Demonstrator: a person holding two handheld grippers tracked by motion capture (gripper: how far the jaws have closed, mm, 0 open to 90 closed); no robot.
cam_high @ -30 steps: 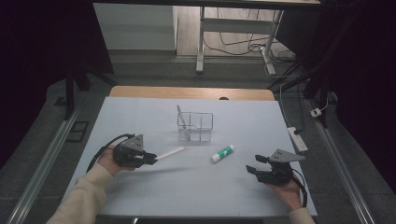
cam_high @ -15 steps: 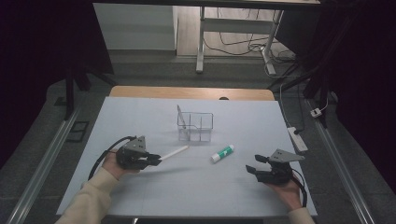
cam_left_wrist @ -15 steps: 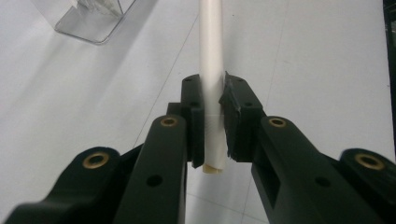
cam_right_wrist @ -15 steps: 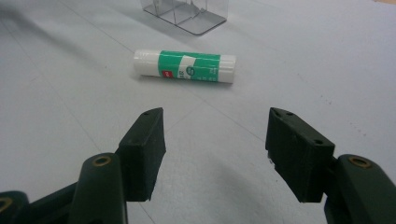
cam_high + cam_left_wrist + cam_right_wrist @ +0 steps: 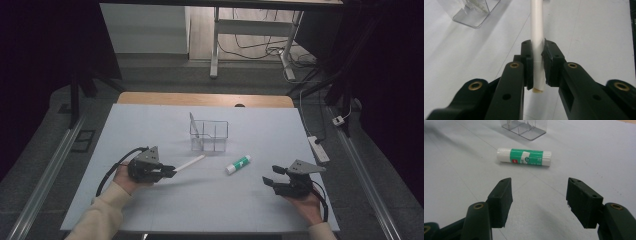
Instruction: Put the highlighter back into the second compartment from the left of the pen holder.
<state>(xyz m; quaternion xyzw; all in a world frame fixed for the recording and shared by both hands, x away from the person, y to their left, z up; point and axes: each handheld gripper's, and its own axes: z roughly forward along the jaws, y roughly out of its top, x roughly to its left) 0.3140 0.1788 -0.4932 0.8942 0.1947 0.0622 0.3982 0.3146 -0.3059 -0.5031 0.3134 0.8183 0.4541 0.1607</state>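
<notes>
Nearest the person, the left tongs (image 5: 169, 172) are clamped on one end of a white stick (image 5: 190, 163), which is held low over the counter (image 5: 150, 125) and pointed toward the clear box (image 5: 209, 136). The right tongs (image 5: 268, 181) are held apart and empty, with a green-and-white glue stick (image 5: 238, 164) lying just ahead of them. Farther off, the clear box is seen upright near mid-counter. The pickup is judged done; carrying the white stick to the box and placing it remain, and the glue stick is untouched. In the left gripper view, the stick's butt end is seen projecting just behind the pads (image 5: 528, 62); this detail is too small in the high view. The label of the glue stick (image 5: 524, 157) is shown in the right gripper view.
</notes>
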